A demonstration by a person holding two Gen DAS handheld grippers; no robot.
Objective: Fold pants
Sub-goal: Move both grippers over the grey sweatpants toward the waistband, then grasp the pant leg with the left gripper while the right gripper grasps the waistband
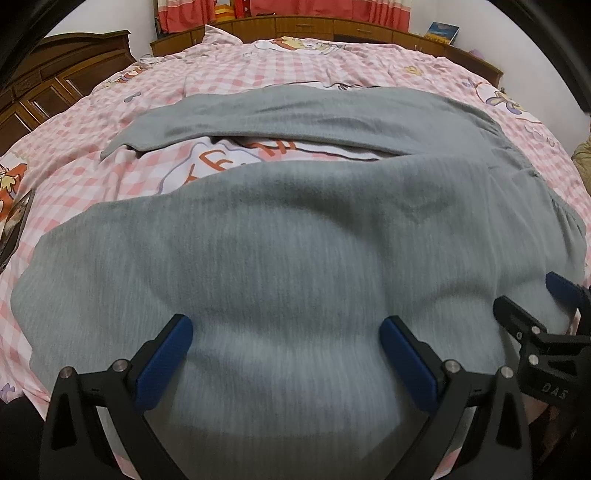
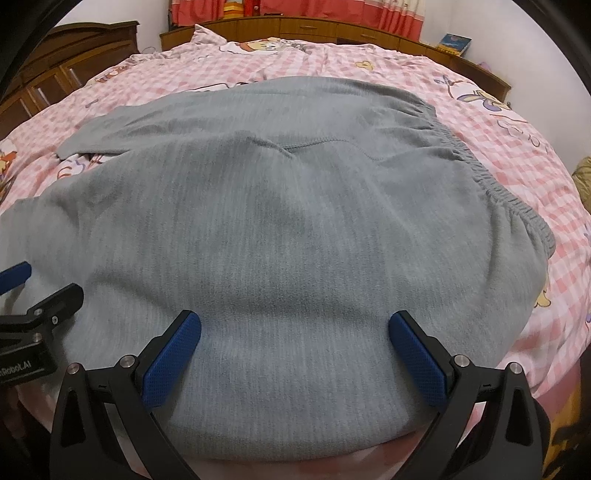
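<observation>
Grey sweatpants (image 1: pixel 280 251) lie spread on a pink checked bedspread (image 1: pixel 92 155). One leg runs to the far left, the other comes toward me, with a gap of bedspread between them. The elastic waistband (image 2: pixel 495 184) is at the right. My left gripper (image 1: pixel 286 354) is open just above the near leg. My right gripper (image 2: pixel 295 350) is open above the pants near the waist end. Each gripper shows in the other's view, the right gripper (image 1: pixel 546 310) at the right edge and the left gripper (image 2: pixel 40 288) at the left edge.
A dark wooden headboard (image 1: pixel 55 74) stands at the left, with wooden cabinets (image 1: pixel 295 29) and red curtains (image 1: pixel 314 7) behind the bed. A dark flat object (image 1: pixel 14 225) lies on the bedspread at the left. The near bed edge is just below the pants.
</observation>
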